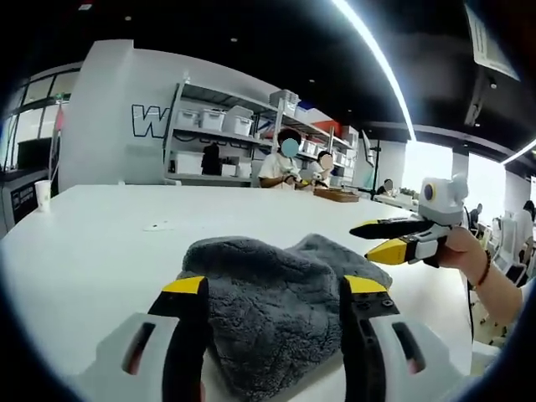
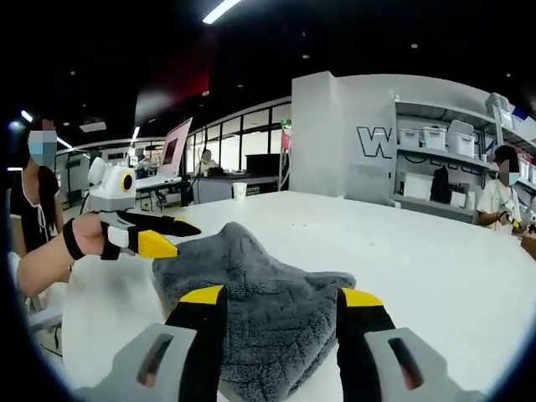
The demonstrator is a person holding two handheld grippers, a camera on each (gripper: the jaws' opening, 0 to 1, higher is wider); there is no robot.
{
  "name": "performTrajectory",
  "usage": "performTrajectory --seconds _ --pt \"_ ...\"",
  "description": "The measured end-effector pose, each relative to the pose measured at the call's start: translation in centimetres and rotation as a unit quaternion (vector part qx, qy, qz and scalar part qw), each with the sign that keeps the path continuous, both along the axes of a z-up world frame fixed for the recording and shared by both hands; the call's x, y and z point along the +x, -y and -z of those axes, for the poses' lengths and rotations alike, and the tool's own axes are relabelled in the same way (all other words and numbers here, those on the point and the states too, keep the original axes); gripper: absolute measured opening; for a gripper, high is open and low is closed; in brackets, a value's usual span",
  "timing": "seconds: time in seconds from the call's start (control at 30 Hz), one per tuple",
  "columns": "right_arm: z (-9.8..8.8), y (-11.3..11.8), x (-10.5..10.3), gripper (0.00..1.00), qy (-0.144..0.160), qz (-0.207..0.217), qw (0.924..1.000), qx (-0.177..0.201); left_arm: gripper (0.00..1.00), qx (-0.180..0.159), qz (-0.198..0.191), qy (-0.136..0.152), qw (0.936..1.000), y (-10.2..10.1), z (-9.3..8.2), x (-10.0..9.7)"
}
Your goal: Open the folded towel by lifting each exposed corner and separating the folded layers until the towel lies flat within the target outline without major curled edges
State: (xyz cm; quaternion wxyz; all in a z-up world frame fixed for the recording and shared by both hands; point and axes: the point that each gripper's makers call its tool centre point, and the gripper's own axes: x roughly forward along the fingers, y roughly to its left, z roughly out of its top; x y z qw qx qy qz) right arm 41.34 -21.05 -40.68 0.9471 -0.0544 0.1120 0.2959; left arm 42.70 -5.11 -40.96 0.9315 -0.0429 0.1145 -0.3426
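One plush grey towel [image 1: 268,310], rumpled, between spread-apart left gripper [image 1: 275,289] jaws; right gripper [image 2: 279,299] likewise agape.

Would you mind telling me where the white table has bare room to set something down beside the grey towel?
The white table lies bare between the grey towel and the paper cup, apart from a small scrap. In the right gripper view, the stretch right of the towel is also free. Over the towel it is crowded: left gripper and right gripper both hover there.

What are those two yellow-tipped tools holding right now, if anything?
Nothing. Both the left hand-held gripper and the right hand-held gripper are open above the grey towel, which lies bunched on the white table.
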Motion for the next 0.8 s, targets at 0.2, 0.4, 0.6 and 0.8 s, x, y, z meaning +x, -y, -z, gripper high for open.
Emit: performTrajectory --seconds 0.2,0.4,0.6,0.8 --pt "-0.2 0.4 0.4 0.48 0.002 0.007 1.0000 0.003 0.63 0.000 -0.005 -0.004 1.0000 -0.2 0.2 0.4" --pt "-0.2 0.5 0.6 0.47 0.002 0.012 0.9999 -0.001 0.63 0.003 -0.009 -0.006 0.9999 -0.3 0.3 0.7" --pt "0.3 0.4 1.1 0.46 -0.005 0.014 0.9999 -0.006 0.63 0.006 -0.011 -0.008 0.9999 -0.3 0.4 1.3" --pt "0.3 0.0 1.5 0.46 -0.008 0.011 0.9998 -0.013 0.63 0.007 -0.017 -0.010 0.9998 -0.5 0.5 1.7"
